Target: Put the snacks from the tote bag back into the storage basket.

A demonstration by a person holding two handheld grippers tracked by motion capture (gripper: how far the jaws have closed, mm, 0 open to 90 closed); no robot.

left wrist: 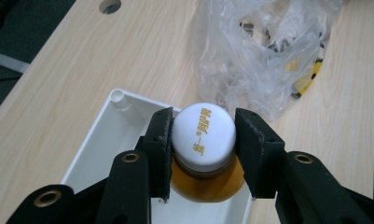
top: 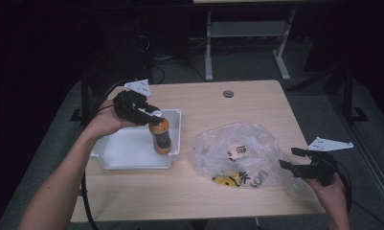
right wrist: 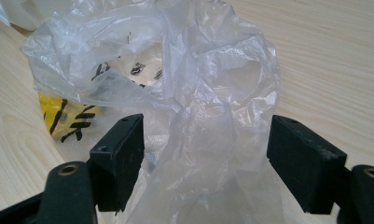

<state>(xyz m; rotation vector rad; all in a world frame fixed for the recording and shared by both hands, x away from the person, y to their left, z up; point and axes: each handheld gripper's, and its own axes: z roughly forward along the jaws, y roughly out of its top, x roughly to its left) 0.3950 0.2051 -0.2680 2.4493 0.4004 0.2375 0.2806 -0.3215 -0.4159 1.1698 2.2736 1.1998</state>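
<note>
A bottle (top: 161, 136) of amber drink with a white cap (left wrist: 203, 135) stands upright at the right end of a white tray (top: 127, 158). My left gripper (top: 153, 115) is shut on that cap, one pad against each side of it. To the right lies a crumpled clear plastic bag (top: 237, 153) with yellow and black print showing through it. My right gripper (top: 290, 158) is at the bag's right edge. In the right gripper view its jaws stand wide apart with a loose fold of the bag (right wrist: 198, 93) rising between them, and neither pad presses on it.
The wooden table has a round cable hole (top: 228, 93) near its far edge. The tray's near corner (left wrist: 117, 98) sits close to the left gripper's jaws. Behind the table are the white legs of another desk (top: 208, 48) and a dark floor.
</note>
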